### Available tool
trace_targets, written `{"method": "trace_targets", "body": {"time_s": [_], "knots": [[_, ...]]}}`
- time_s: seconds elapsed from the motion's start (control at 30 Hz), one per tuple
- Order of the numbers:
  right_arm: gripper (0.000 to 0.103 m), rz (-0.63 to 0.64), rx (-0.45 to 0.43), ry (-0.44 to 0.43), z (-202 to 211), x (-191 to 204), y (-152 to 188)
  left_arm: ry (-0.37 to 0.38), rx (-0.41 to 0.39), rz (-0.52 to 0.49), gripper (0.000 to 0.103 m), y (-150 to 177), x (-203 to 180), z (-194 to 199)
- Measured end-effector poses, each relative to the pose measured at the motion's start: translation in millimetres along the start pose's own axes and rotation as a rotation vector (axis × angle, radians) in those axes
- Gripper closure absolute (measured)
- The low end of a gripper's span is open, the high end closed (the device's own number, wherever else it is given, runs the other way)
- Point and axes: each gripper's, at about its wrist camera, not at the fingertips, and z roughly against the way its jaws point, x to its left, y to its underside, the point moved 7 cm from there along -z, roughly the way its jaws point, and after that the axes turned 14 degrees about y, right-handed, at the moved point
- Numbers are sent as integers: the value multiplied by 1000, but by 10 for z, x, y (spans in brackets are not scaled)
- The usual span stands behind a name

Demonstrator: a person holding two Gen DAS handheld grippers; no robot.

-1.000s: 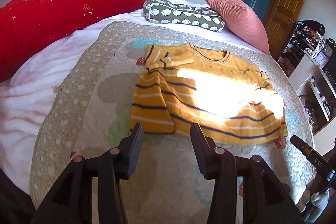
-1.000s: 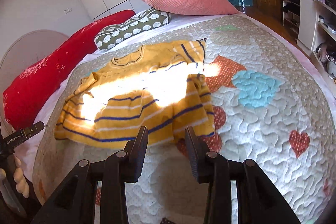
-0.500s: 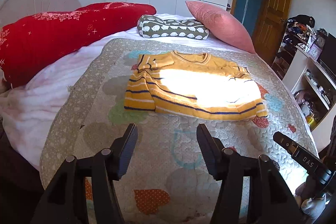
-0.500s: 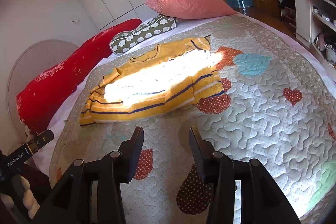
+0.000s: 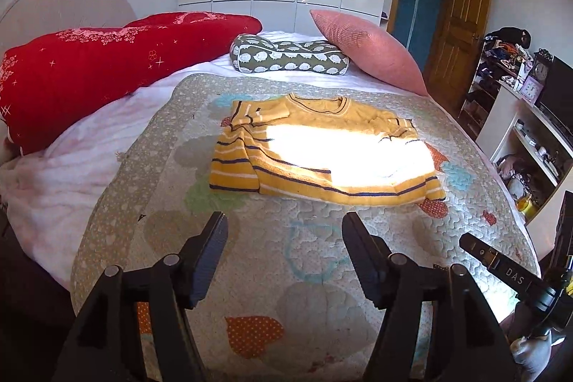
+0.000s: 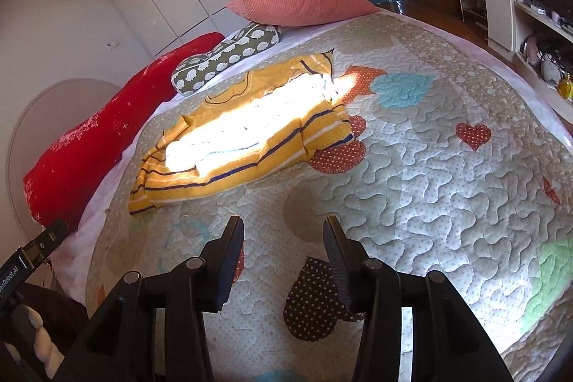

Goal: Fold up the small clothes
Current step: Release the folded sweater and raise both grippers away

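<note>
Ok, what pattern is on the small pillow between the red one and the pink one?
White hedgehog-like shapes on olive green pillow, clearest in the left wrist view.

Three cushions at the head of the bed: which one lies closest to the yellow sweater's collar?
The green cushion with the white pattern, lying flat between the long red cushion and the propped-up pink pillow. It sits just beyond the sweater collar.

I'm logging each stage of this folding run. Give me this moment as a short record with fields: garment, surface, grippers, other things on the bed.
garment: yellow striped sweater, flat, both sleeves folded in
surface: quilt on a bed
left gripper: jaws opening, nothing between them, short of the sweater
right gripper: open, empty, over bare quilt
other things: red pillow, green patterned pillow, pink pillow
</note>
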Motion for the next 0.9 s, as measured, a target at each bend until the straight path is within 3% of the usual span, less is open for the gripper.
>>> {"method": "trace_targets", "body": {"time_s": [0.43, 0.9], "knots": [[52, 25, 29, -8, -27, 133, 50, 20, 6, 25, 38, 16, 22, 17], [52, 25, 39, -7, -31, 142, 72, -12, -37, 20, 37, 3, 53, 100]]}}
